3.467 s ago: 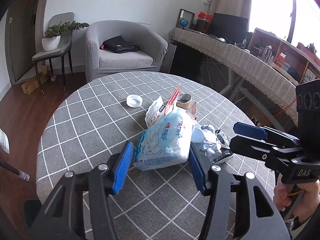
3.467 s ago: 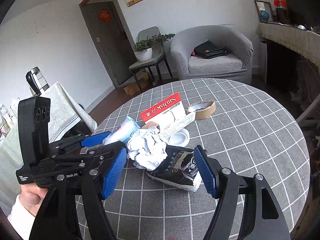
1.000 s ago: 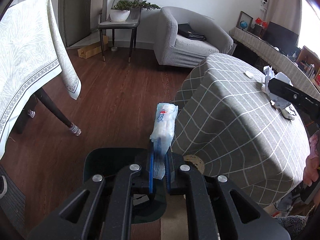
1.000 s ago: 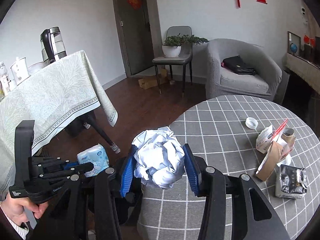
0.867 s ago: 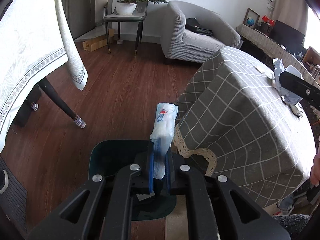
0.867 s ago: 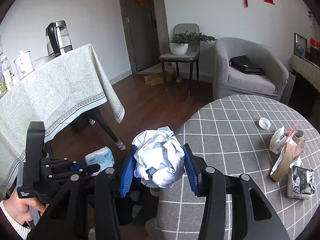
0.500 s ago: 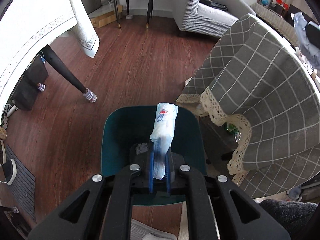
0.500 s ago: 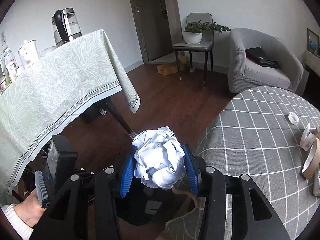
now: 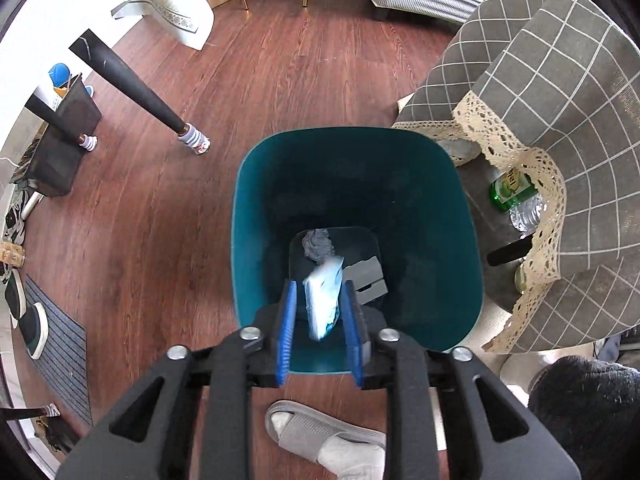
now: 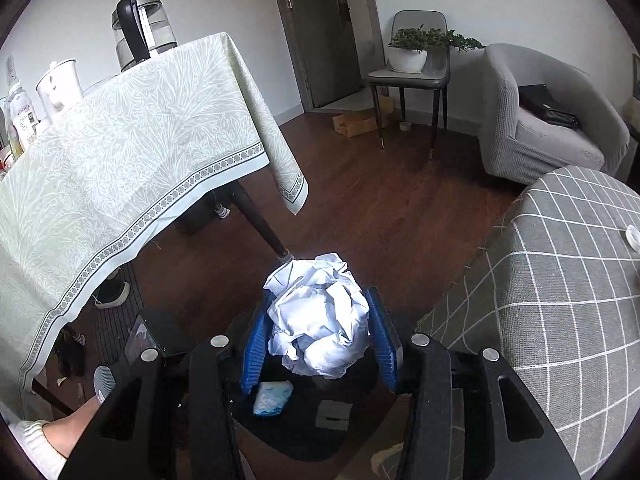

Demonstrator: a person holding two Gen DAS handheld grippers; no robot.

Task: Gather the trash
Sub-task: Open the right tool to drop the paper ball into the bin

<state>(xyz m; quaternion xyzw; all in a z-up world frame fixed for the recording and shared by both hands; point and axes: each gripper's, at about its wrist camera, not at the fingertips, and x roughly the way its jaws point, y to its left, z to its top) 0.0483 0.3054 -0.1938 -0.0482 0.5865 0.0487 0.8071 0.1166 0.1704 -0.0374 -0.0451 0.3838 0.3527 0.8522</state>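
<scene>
Left claw [image 9: 320, 312] over the bin [image 9: 256, 184], jaws opening, tissue pack [image 9: 323, 300] loose between them and dropping into the bin. Right claw [image 10: 318, 334] clamped on a paper ball [image 10: 320, 320], above the bin's near edge, not released. Bottle cap [image 10: 633, 236] on the worktop [image 10: 580, 280] beside the bin left to collect.

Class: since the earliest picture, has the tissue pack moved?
Yes. The tissue pack has left the checked tablecloth and now falls into the teal bin.
</scene>
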